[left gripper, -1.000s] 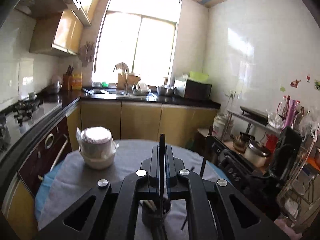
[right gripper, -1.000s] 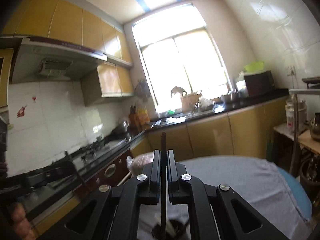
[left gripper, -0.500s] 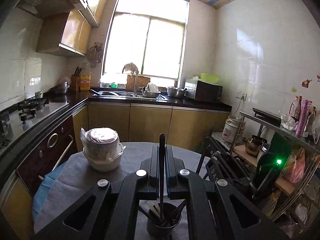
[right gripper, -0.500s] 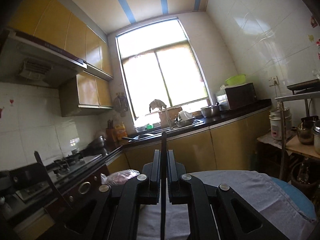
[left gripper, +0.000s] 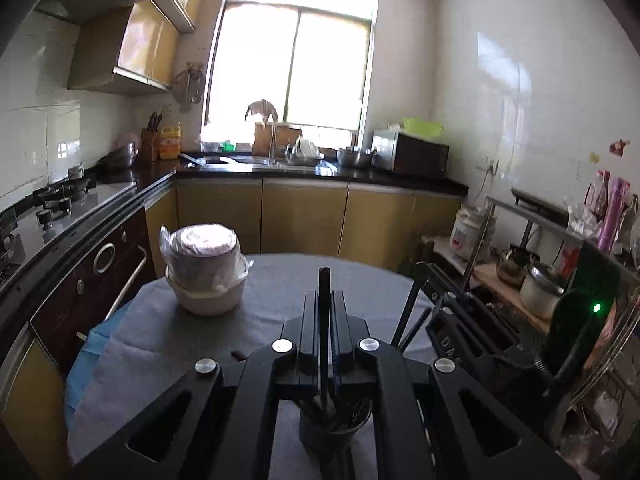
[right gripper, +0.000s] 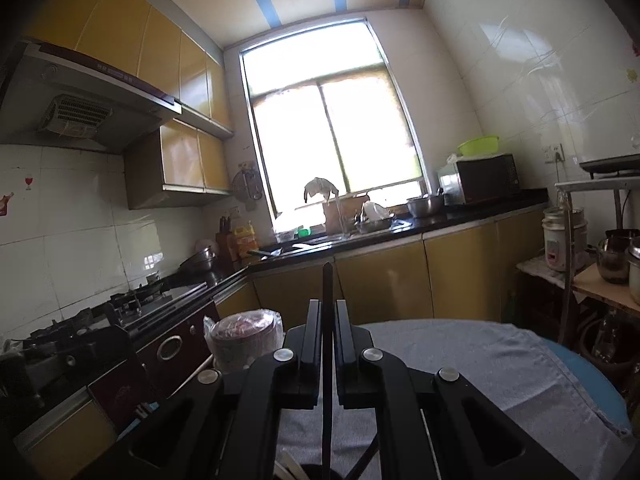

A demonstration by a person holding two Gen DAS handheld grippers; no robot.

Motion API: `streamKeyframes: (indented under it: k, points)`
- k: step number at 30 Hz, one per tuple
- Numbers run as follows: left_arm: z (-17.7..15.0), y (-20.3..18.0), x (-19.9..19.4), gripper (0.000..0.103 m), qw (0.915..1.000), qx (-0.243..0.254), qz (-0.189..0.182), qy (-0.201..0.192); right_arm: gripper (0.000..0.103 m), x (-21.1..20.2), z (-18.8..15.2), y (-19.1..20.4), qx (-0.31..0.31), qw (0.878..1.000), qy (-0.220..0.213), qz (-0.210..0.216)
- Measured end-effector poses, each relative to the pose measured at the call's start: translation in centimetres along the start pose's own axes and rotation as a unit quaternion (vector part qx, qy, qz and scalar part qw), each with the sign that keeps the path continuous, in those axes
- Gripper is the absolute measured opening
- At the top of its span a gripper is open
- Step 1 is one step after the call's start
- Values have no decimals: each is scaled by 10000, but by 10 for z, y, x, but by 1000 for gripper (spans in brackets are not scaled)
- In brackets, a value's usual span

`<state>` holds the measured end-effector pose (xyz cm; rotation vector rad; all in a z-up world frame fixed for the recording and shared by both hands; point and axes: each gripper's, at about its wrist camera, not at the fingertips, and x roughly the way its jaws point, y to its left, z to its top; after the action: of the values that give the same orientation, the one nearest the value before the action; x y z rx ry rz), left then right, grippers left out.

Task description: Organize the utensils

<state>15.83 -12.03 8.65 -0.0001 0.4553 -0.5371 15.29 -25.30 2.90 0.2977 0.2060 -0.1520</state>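
**Left wrist view: both chopsticks lowering toward the holder**

In the left wrist view, going left to right: at nine o'clock a wrapped stack of bowls [left gripper: 204, 268] stands on the grey tablecloth [left gripper: 160, 344] of the round table. At the centre the left gripper [left gripper: 325, 312] is clamped narrowly on a dark chopstick [left gripper: 324, 280] held upright, its top end above the fingertips. Its lower end reaches into the dark utensil holder [left gripper: 334, 436] at six o'clock, which already holds several sticks. At three o'clock the other handheld gripper body shows with a green light, and two dark sticks [left gripper: 408, 316] slant up beside it.

In the right wrist view, left to right: the stove at eight o'clock, the same wrapped bowls [right gripper: 244, 336] just left of centre, then the right gripper [right gripper: 328, 320], also pinched tight on an upright chopstick [right gripper: 327, 288]. The holder's rim [right gripper: 320, 472] barely shows at six o'clock, under the stick's lower end.

Since a second ago both views have tipped so that more of the table shows in the left one, and the holder has grown clearer beneath the left gripper. That suggests both hands have sunk toward the holder. I judge the sticks are about to be dropped in; release probably comes next, once each tip sits inside the rim. A tilted stick could catch the rim or tip the holder.
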Motion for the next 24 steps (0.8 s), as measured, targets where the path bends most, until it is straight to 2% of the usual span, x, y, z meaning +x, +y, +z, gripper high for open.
streamKeyframes:
  k: [3,5,6,8,10,13,16,20,24]
  points:
    - [-4,4,-3,6,9998,12,-56,201,7,-2,-7,-2,28,9993,340,175]
    - [-5,5,-12,6,9998,80,-37,198,9,-6,-12,-6,83,9977,621,273]
    - [-5,6,-17,10,9998,109,-13,178,10,-9,-13,-9,110,9972,684,296]
    - [-5,7,-30,24,9999,140,26,79,24,-21,-13,-18,263,9961,754,386]
    - [-7,8,-45,50,9997,178,131,-53,36,-38,-8,-27,434,9960,657,425]
    - [-16,5,-62,60,9988,290,375,-110,38,-71,0,-41,644,9965,361,391]
    - [-32,2,-70,72,9982,335,493,95,38,-94,3,-48,764,9958,307,403]
    - [-57,-4,-72,73,9965,333,590,490,38,-115,-2,-50,666,9958,541,317]
    - [-79,-6,-72,76,9945,81,550,886,38,-130,-10,-54,723,9938,816,215]
